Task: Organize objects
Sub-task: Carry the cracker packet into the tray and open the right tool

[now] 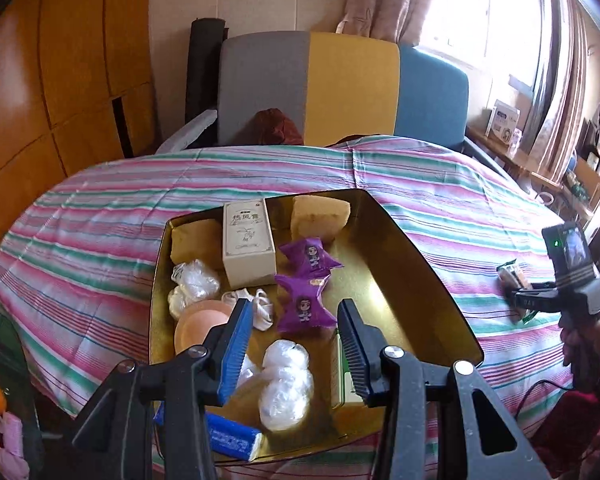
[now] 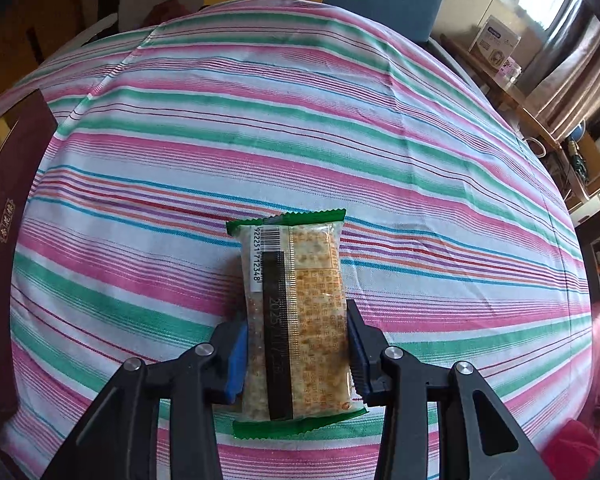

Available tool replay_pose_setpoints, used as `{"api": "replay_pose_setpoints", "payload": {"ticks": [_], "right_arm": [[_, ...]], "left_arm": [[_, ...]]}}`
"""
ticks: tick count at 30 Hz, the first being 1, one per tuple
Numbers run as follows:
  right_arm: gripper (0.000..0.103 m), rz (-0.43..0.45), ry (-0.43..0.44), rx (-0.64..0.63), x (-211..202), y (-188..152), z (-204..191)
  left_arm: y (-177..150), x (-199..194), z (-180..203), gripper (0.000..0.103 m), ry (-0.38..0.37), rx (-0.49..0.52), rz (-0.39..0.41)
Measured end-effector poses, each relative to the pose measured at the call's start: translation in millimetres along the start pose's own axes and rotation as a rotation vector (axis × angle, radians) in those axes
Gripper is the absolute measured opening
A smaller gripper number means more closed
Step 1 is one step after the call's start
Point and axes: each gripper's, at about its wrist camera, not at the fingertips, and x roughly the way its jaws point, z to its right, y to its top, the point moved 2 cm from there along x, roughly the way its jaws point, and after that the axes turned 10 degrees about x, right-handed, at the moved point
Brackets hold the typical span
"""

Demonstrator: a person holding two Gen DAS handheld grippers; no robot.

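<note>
Most items already sit in the gold tray (image 1: 380,216); the left gripper (image 1: 296,344) hangs released, the right gripper (image 2: 296,360) grasps a cracker packet (image 2: 296,312), not yet stowed.

Green-edged cracker packet (image 2: 296,312) between claw pads

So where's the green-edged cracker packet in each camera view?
Left wrist view: cracker packet at far right edge, blurred, in the right gripper.
Right wrist view: centre, clamped between the gripper's pads.
Shared landmark: the striped tablecloth beneath it.
</note>
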Motion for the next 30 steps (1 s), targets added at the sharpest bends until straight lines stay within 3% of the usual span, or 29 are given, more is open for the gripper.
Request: {"api": "replay_pose_setpoints", "payload": {"ticks": [4,8,12,15,19,22,26,30], "right_arm": [[0.042,0.003,-0.014,0.027,-10.0,-2.8,-0.3],[0.042,0.065,0.048,0.034,-47.6,3.0,-15.3],[0.042,0.155,0.193,0.001,-103.1,9.0,-59.3],[0.042,0.172,0.307,-0.083,-130.1,4.5,-115.2],[0.042,0.126,0.408,-0.206,-140.3,-7.5,-192.4],[0.042,0.058,0.391,-0.251,-121.9,-9.8,-230.0],[0.042,-0.069,0.37,-0.226,-83.8,-5.6,-249.8],[0.042,-0.099,0.32,-0.231,-64.6,-3.1,-258.9]], "left_arm": [[-4.0,-7.4,-29.4,0.044,-0.01,-0.081,0.005],[-8.9,-19.4,-67.7,0.044,0.056,-0.143,0.028],[-18.1,-28.8,-100.6,0.044,0.124,-0.21,0.038],[-26.0,-30.3,-114.3,0.044,0.141,-0.242,0.031],[-35.0,-31.4,-121.4,0.044,0.127,-0.261,0.018],[-40.6,-29.7,-124.6,0.044,0.111,-0.266,0.01],[-44.4,-27.5,-129.3,0.044,0.098,-0.277,0.003],[-45.8,-24.1,-134.0,0.044,0.088,-0.29,-0.008]]}}
